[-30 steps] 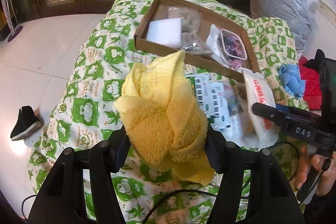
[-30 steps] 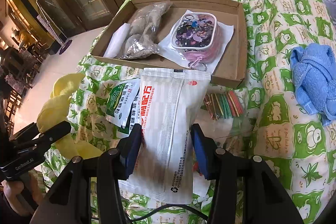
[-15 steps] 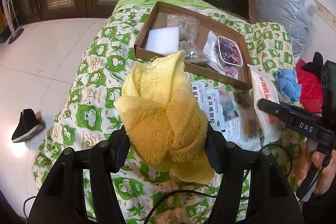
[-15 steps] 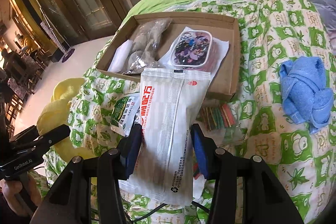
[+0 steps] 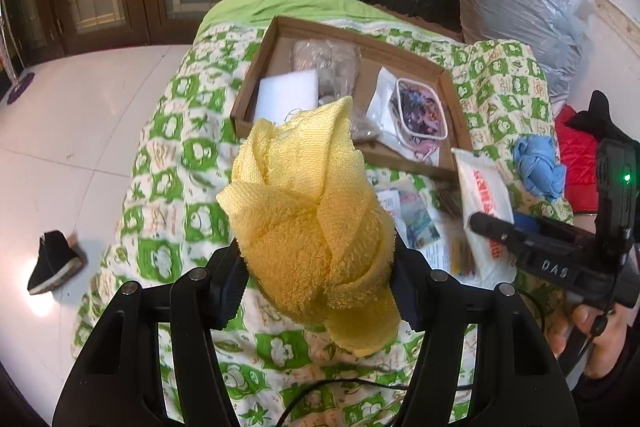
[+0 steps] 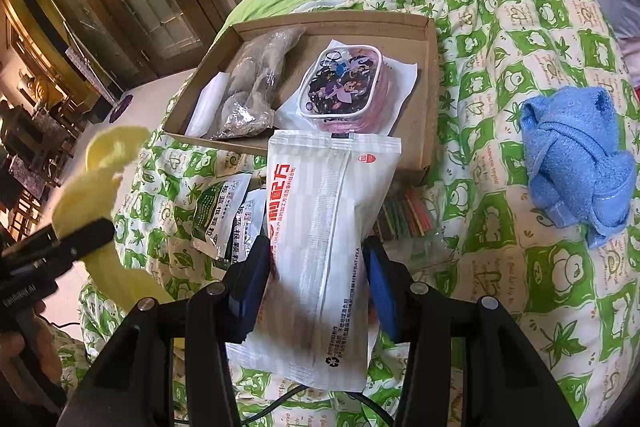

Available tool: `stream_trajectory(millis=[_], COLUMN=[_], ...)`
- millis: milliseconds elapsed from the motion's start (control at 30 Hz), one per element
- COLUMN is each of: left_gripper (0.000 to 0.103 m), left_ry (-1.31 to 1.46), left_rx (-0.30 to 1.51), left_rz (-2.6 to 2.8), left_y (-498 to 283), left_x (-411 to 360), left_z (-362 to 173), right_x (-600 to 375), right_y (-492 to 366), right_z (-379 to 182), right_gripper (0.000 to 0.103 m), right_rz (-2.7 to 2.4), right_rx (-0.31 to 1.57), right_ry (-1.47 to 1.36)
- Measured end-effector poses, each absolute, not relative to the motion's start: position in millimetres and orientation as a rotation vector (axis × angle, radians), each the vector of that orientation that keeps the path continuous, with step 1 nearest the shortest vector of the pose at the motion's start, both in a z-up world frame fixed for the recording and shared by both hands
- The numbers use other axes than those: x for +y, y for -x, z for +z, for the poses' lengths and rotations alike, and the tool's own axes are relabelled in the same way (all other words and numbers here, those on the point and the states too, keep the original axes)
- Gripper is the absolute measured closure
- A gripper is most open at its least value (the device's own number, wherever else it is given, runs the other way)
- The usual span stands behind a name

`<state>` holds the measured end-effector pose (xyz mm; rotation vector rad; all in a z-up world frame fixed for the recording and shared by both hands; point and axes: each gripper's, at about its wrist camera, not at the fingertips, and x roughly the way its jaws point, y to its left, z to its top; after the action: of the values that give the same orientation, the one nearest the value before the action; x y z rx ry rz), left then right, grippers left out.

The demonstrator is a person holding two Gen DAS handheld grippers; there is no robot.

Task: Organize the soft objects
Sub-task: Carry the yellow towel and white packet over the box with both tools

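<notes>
My left gripper (image 5: 318,271) is shut on a knotted yellow towel (image 5: 308,203) and holds it above the green-and-white quilt (image 5: 172,195). My right gripper (image 6: 318,275) is shut on a white plastic packet with red lettering (image 6: 324,227), held above the quilt in front of the cardboard tray (image 6: 430,75). The tray (image 5: 256,83) holds a white foam block (image 5: 286,95), a clear bag of grey stuff (image 6: 256,87) and a small clear box of trinkets (image 6: 342,83). A knotted blue towel (image 6: 576,159) lies on the quilt to the right.
Small green-printed sachets (image 6: 222,211) and a bundle of coloured sticks (image 6: 404,215) lie on the quilt under the packet. A black shoe (image 5: 52,267) sits on the white floor at left. A grey plastic sack (image 5: 520,7) and red cloth (image 5: 576,155) are at right.
Both grippers have risen and drawn back from the bed, each keeping its load. The tray and blue towel look smaller and farther away.
</notes>
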<state>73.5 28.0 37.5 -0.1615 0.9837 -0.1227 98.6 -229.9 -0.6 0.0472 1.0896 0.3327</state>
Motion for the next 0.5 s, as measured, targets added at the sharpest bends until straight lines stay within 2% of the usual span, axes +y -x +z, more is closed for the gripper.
stream_trajectory(millis=[500], left_gripper=[0.041], left_ry=[0.105], left_rx=[1.004], left_rz=[-0.114], left_y=[-89], left_x=[19], left_z=[39], right_x=[-231], right_y=[-100], right_z=[0], right_gripper=[0.056], right_rz=[0.331], right_rx=[1.094], right_ry=[-0.048])
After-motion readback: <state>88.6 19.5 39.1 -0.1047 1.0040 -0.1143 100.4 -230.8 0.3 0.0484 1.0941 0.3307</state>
